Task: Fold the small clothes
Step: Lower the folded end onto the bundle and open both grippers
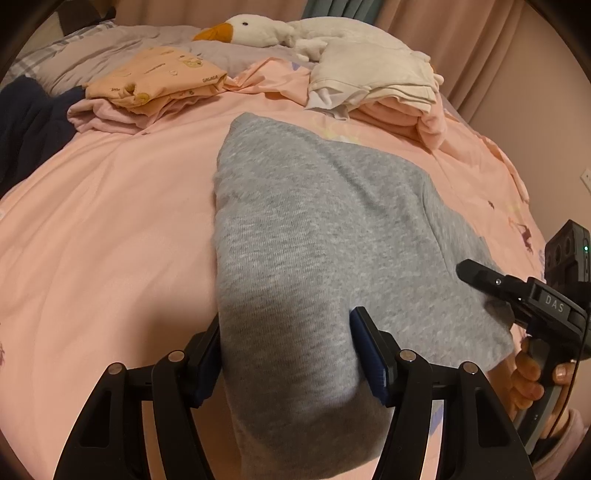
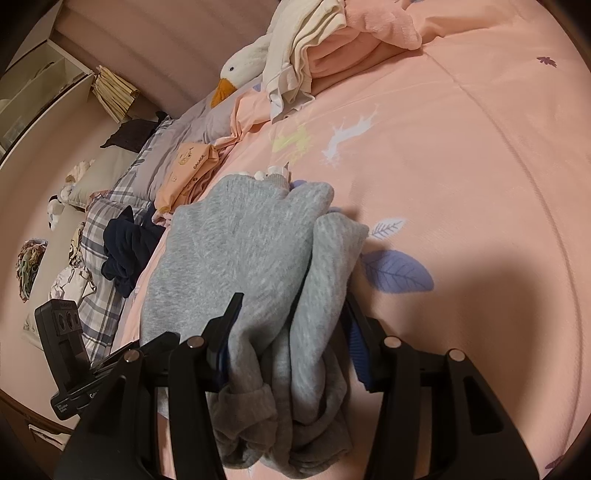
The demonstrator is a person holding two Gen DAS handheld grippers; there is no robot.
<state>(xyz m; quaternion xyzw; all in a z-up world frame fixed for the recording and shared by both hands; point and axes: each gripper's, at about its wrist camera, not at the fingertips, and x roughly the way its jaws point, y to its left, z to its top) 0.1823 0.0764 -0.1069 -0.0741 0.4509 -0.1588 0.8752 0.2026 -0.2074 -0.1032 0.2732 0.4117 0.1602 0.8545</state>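
My left tool [image 1: 286, 354] grips the grey garment [image 1: 314, 229] on the bed [image 1: 110, 221]. My right tool [image 2: 291, 332] clamps its bunched end

One grey garment [image 1: 314, 229] lies on one pink bed cover [image 1: 110, 221], with two grippers, left [image 1: 286, 350] and right [image 2: 291, 332]. Behind: one goose toy [image 1: 255, 29], one orange folded piece [image 1: 159, 77], one cream piece [image 1: 373, 74], one navy piece [image 1: 33, 122].

Grey knitted garment [image 1: 306, 229], soft and thick, partly folded, spread flat across the pink bed cover [image 1: 110, 221]; near end lifted off the cover and bunched, cuffs [image 2: 243, 402] hanging crumpled below.
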